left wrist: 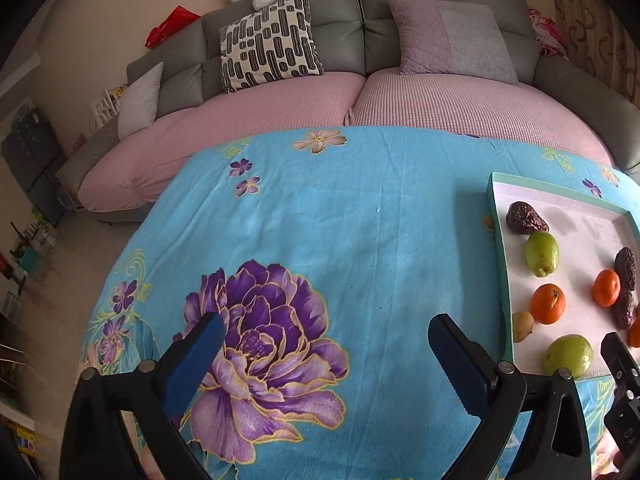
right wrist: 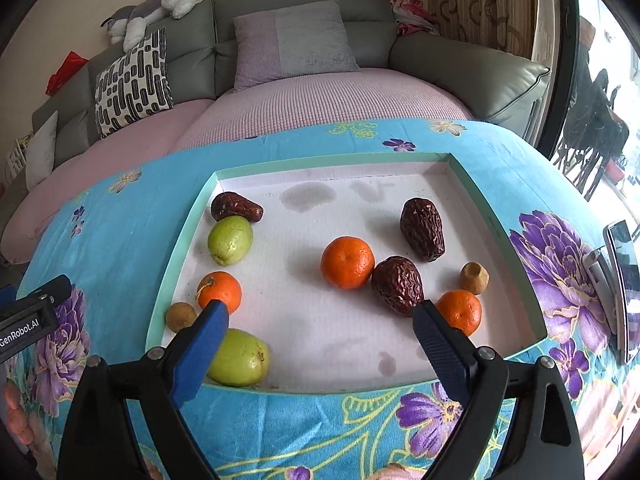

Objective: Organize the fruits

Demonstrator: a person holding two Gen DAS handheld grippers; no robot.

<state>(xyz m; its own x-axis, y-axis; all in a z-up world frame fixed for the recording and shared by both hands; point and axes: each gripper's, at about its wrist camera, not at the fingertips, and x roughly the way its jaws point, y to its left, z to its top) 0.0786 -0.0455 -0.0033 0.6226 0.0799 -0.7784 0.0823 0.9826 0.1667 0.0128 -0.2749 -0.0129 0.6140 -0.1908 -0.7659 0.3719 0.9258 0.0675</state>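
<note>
A shallow white tray with a teal rim (right wrist: 452,159) lies on the blue floral cloth and holds scattered fruit: three oranges (right wrist: 347,262), two green fruits (right wrist: 230,239), three dark wrinkled dates (right wrist: 422,229) and two small brown fruits (right wrist: 474,278). My right gripper (right wrist: 320,316) is open and empty, hovering over the tray's near side, its left finger just above a green fruit (right wrist: 239,358). My left gripper (left wrist: 326,330) is open and empty over the cloth, left of the tray (left wrist: 498,216). The tray's left fruits (left wrist: 541,254) show in the left wrist view.
A grey sofa with pink covers (left wrist: 280,100) and cushions (left wrist: 270,42) stands behind the table. A phone (right wrist: 622,280) lies on the cloth at the table's right edge. The cloth (left wrist: 340,220) covers the table left of the tray.
</note>
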